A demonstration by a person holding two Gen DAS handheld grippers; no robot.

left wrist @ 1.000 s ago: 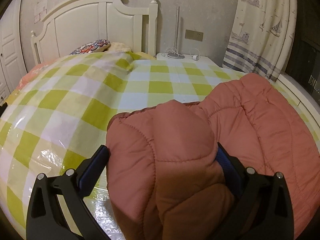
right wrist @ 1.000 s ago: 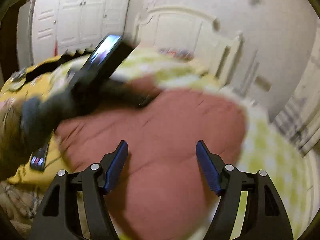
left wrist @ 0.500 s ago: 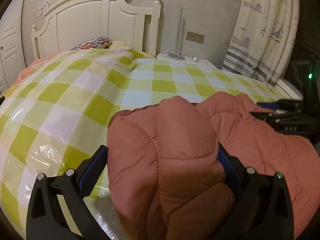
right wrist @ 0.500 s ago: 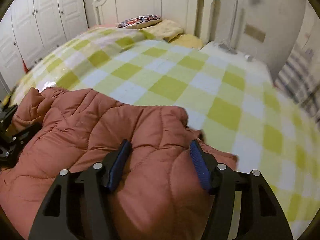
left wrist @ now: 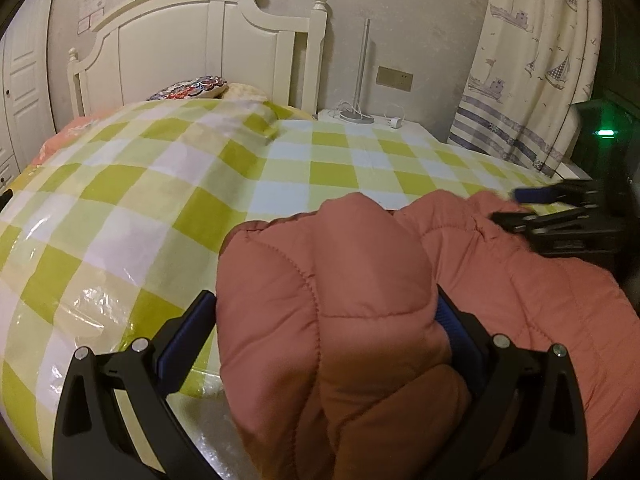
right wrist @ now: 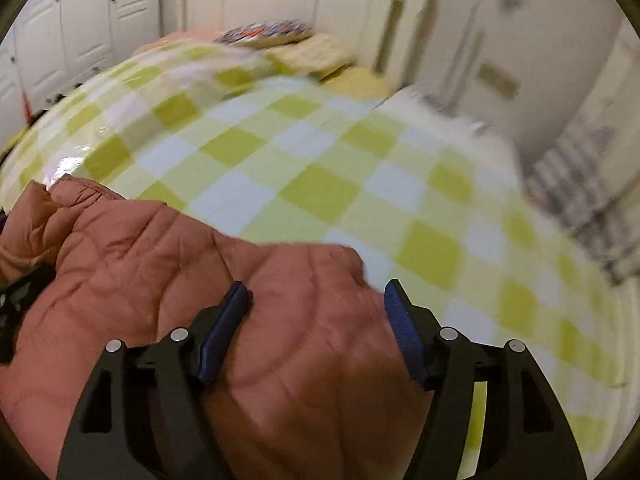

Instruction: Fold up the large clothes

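So far the fold is barely begun, as I judge it. The puffy pink jacket (left wrist: 400, 288) lies bunched at the near edge of the bed (left wrist: 200, 208), on the green-and-white checked cover, with no flat panel or clean crease anywhere in view. My left claw (left wrist: 324, 320) has a thick roll of the jacket bulging up between its blue pads; the right-hand pad is buried against the padding, the left-hand one sits just at the roll's edge, so I cannot say whether it truly pinches or only straddles the fabric. My right claw (right wrist: 316, 316) is set over the jacket's other end, close to its edge. Its jaws are easing apart at this moment, with quilted cloth lying between them and both pads touching it; to my eye it straddles that end and does not clamp it.

Nearly everything is left, I reckon: get a sure hold of both ends, spread the jacket flat, bring sleeves and sides in, then double it over.
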